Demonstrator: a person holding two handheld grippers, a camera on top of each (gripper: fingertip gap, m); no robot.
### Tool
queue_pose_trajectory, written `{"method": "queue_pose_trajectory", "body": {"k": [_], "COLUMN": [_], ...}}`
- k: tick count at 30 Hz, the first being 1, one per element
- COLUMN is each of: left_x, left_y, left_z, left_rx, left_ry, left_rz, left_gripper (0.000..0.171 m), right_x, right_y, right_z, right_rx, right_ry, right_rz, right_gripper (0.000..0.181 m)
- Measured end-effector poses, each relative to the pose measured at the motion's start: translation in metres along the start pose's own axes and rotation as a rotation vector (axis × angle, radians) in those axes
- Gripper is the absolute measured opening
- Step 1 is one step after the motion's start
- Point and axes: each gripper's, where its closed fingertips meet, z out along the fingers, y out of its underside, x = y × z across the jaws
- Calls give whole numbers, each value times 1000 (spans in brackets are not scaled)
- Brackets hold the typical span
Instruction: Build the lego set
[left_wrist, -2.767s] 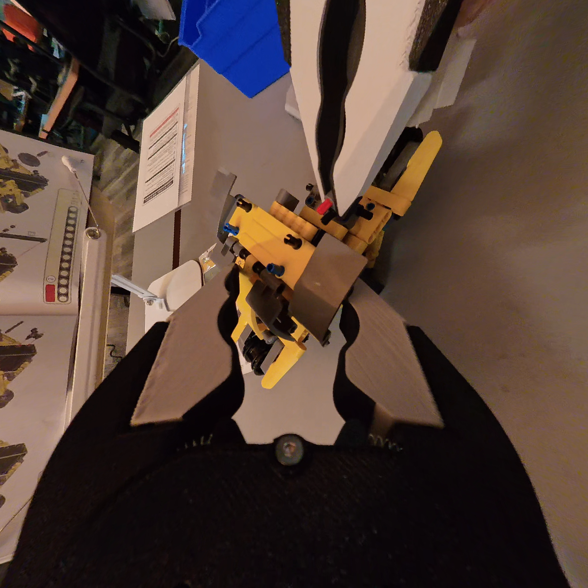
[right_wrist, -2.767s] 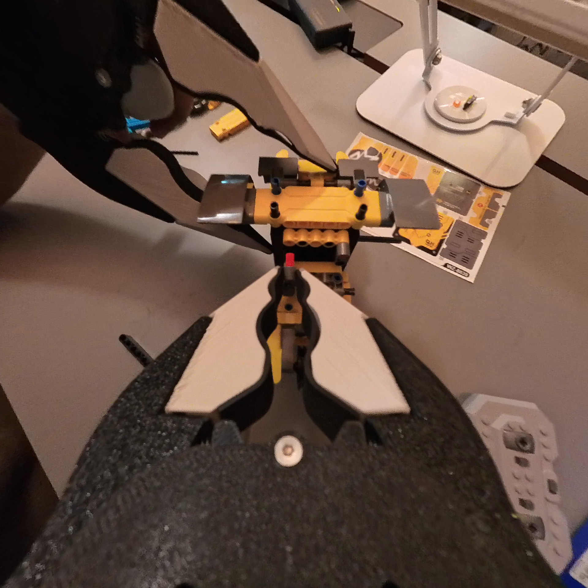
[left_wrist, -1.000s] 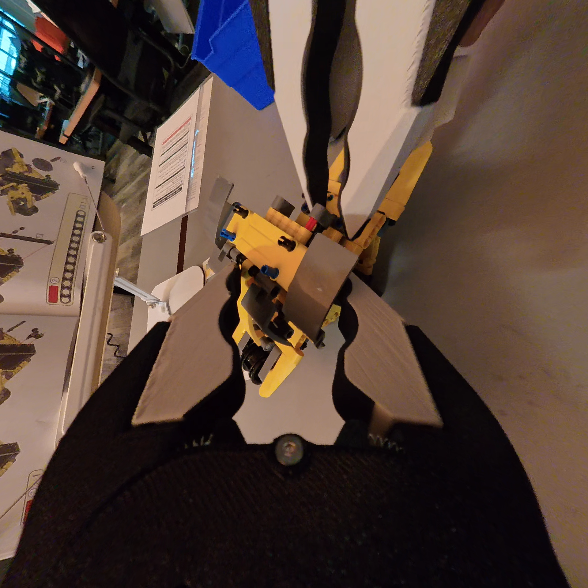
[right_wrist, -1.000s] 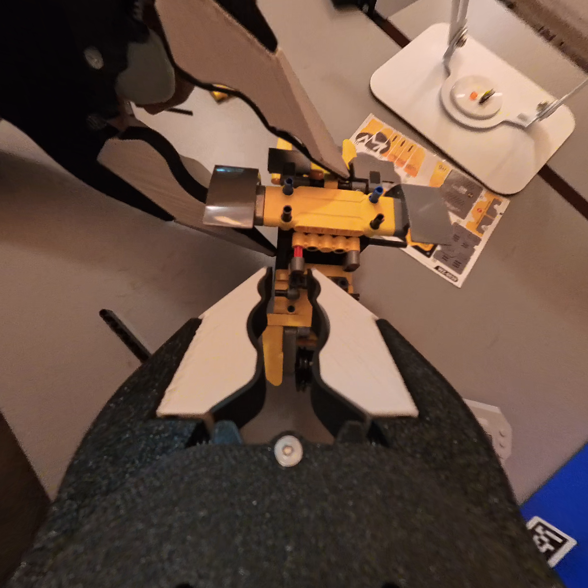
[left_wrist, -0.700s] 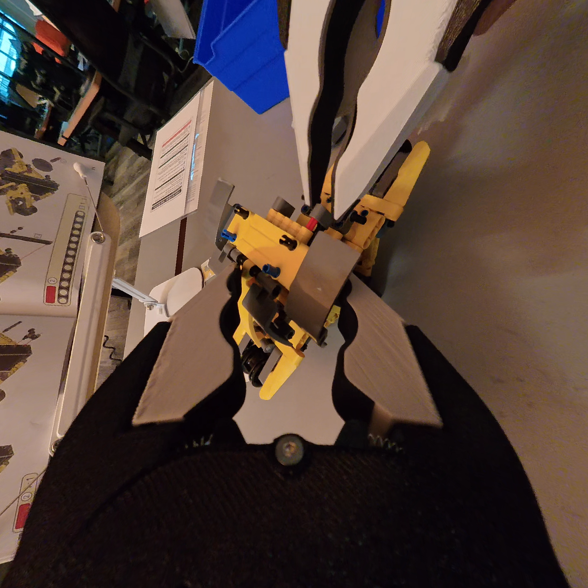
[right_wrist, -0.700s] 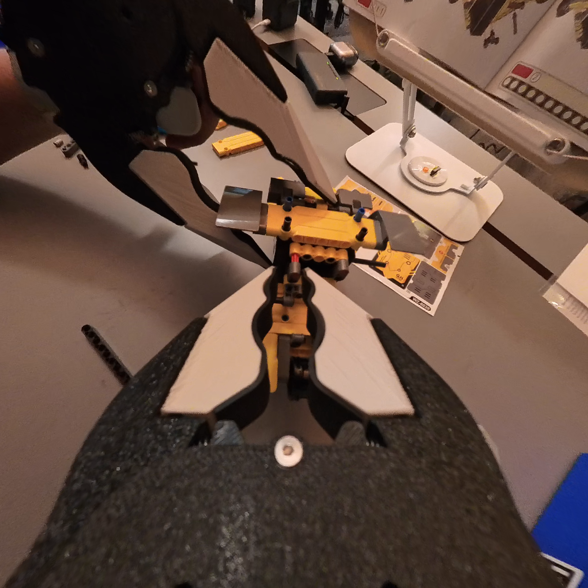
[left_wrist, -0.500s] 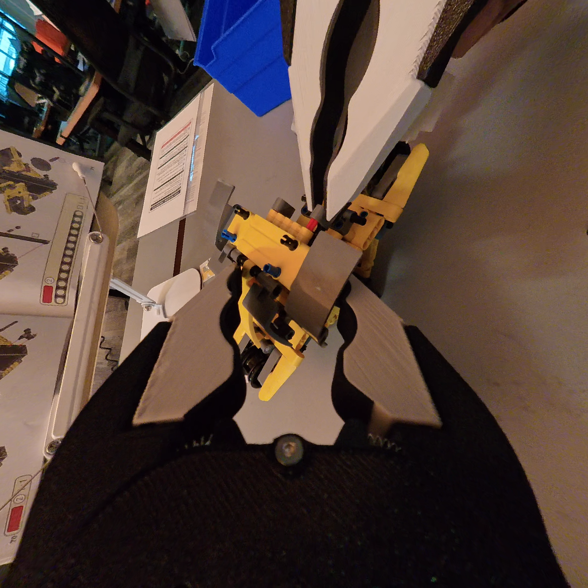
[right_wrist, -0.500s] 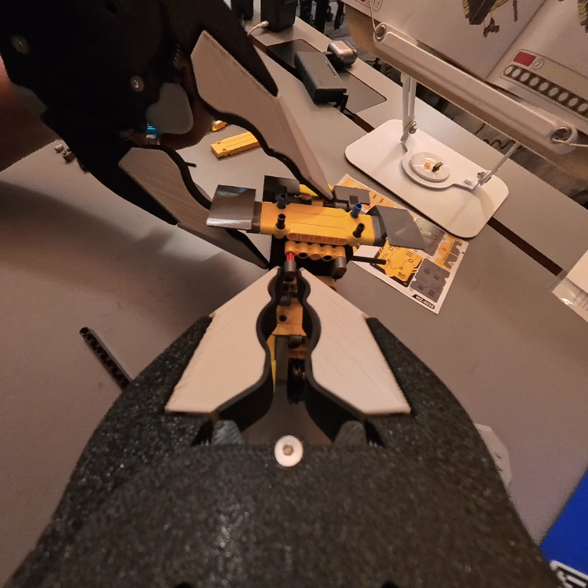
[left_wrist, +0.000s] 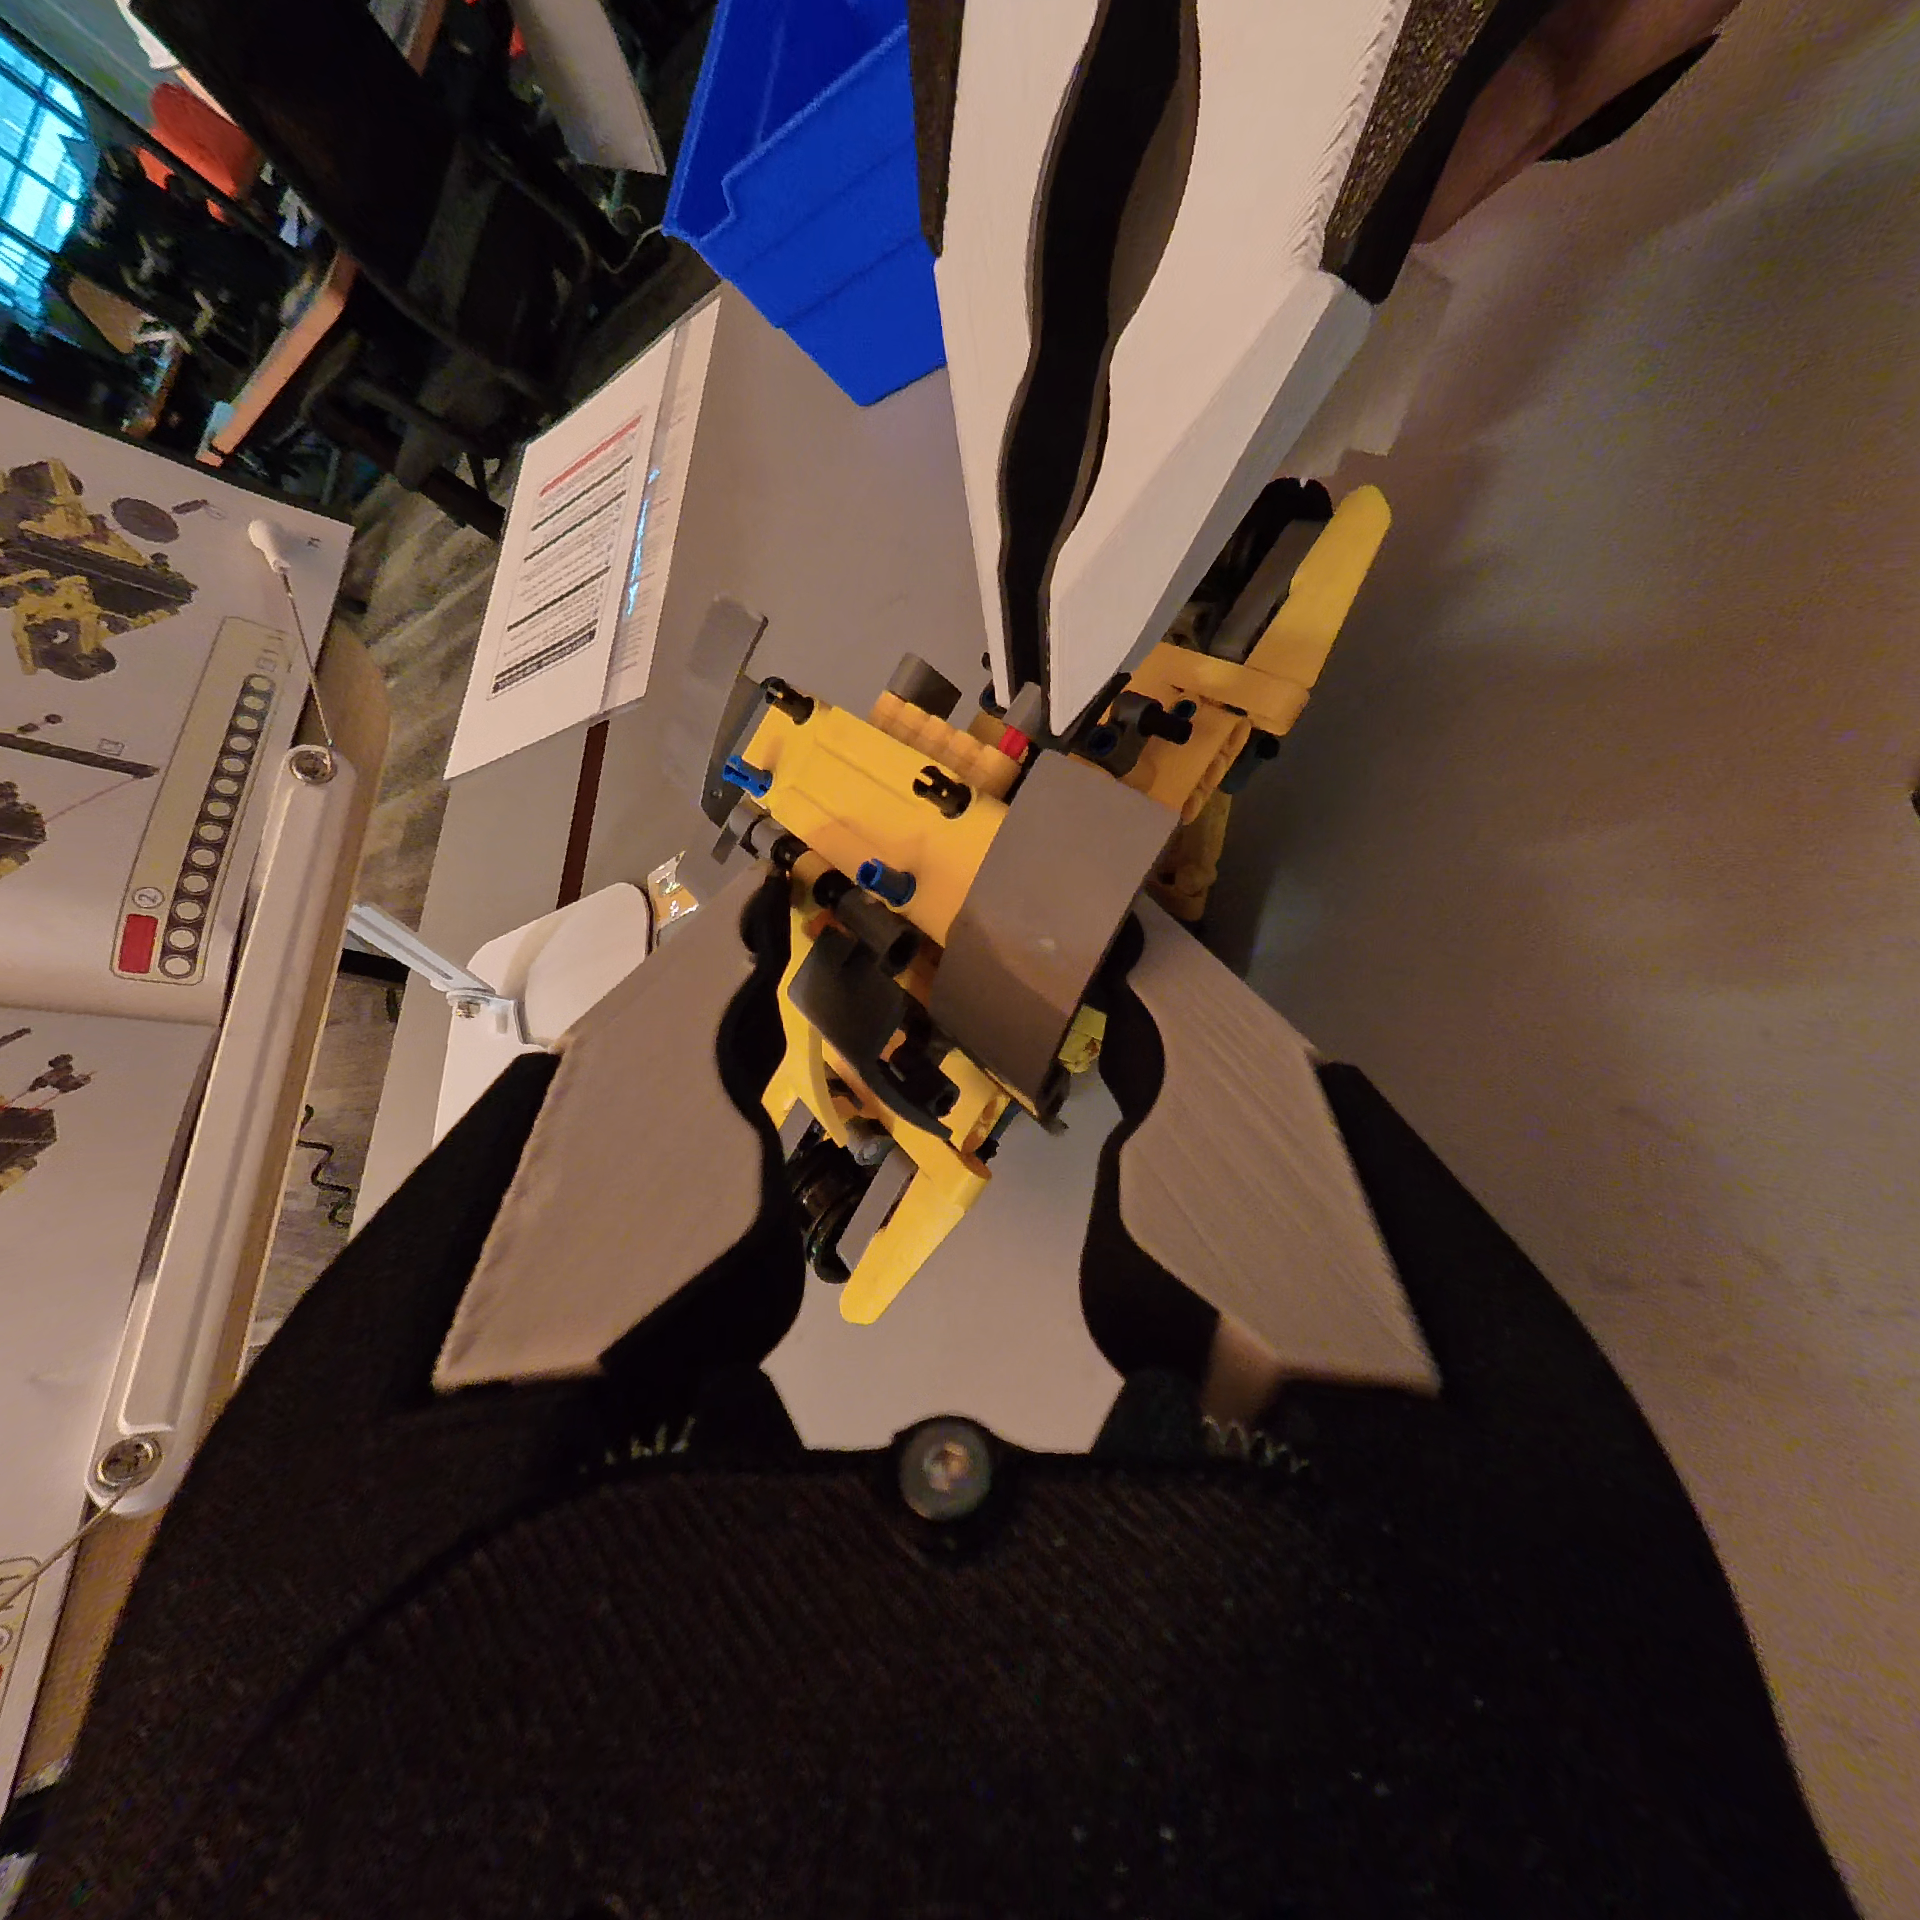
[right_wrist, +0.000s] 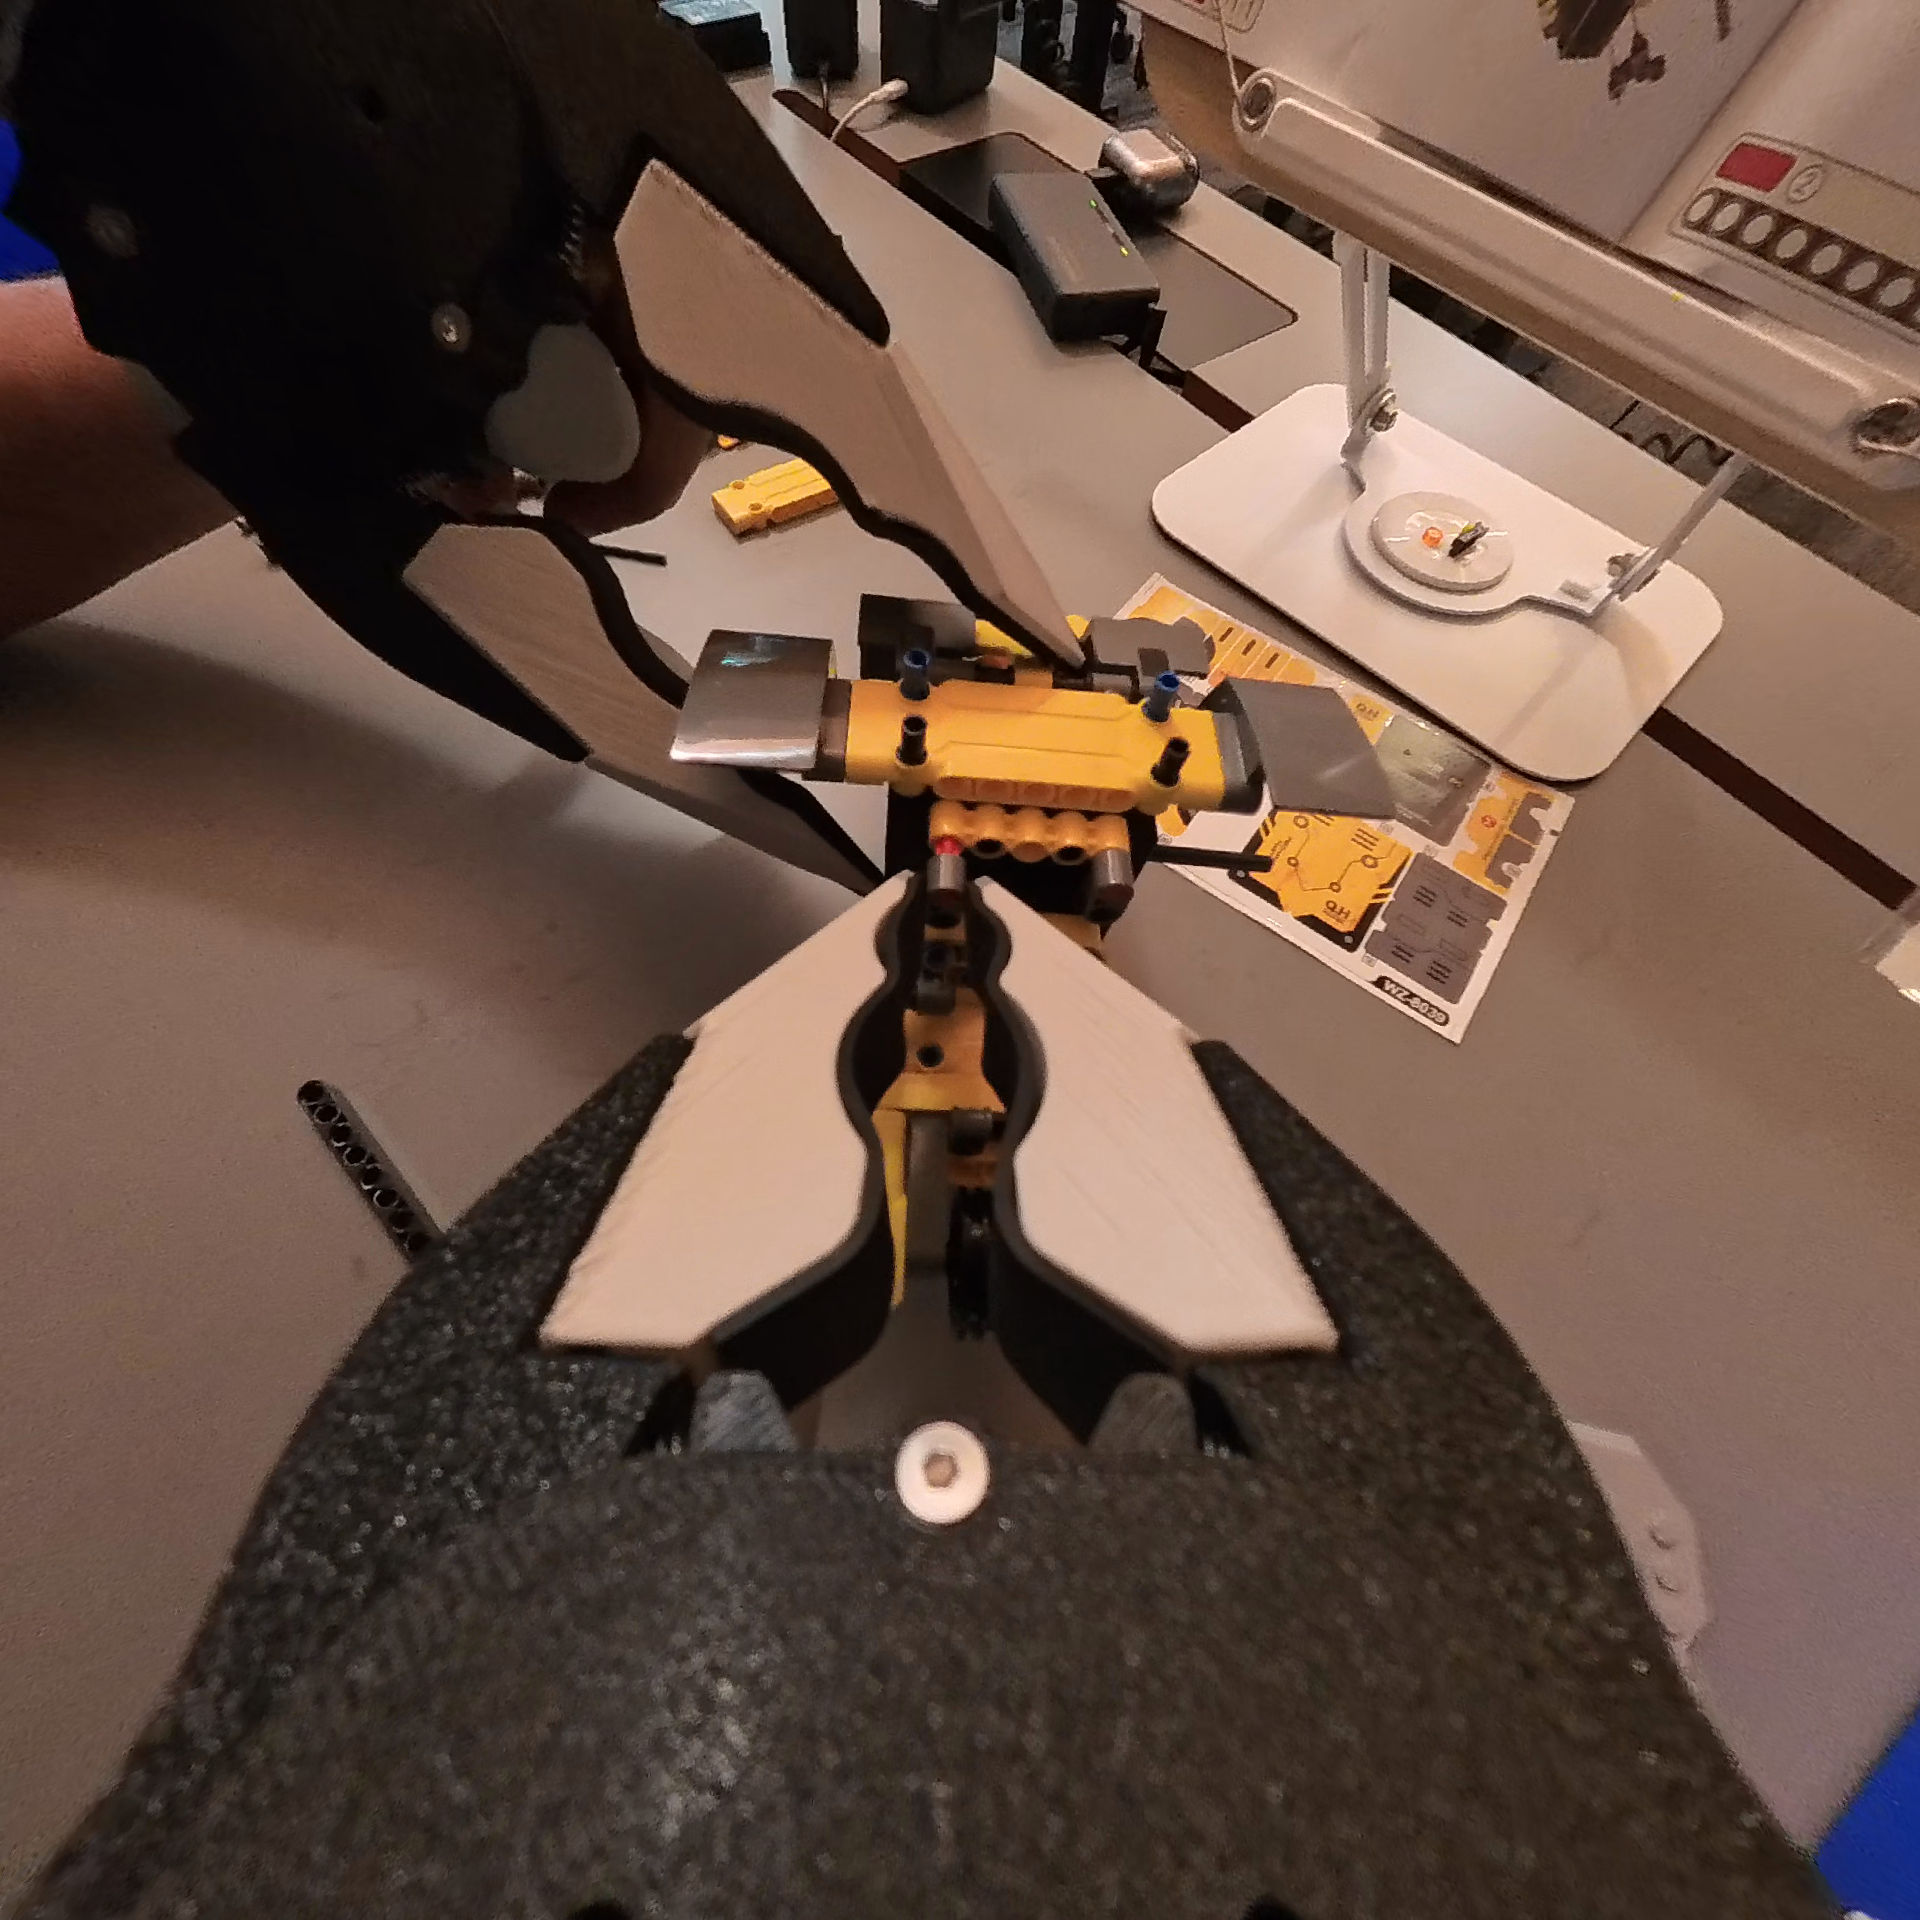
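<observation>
Gripping one knobbly yellow-and-grey brick model (left_wrist: 935, 831), left gripper (left_wrist: 940, 914) and right gripper (right_wrist: 951, 883) jaws both closed on it.

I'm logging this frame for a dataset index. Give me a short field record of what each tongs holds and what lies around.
left tongs: shut on yellow brick model, at its wide end
right tongs: shut on the model's narrow end
surface: grey table
near model: sticker sheet, white stand base
loose parts: black beam, yellow piece
far: blue bin
</observation>
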Motion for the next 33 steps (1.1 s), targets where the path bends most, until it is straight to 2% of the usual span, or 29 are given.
{"method": "queue_pose_trajectory", "body": {"k": [15, 28, 33], "left_x": [-1, -2, 3], "left_y": [1, 2, -3], "left_z": [0, -1, -2], "left_rx": [6, 12, 44], "left_ry": [4, 25, 61], "left_rz": [-13, -4, -41], "left_gripper": [53, 56, 59], "right_x": [0, -1, 0], "right_y": [-3, -1, 10], "right_z": [3, 2, -8], "right_rx": [-77, -20, -14], "right_ry": [-13, 31, 48], "right_rz": [14, -10, -64], "right_gripper": [5, 7, 23]}}
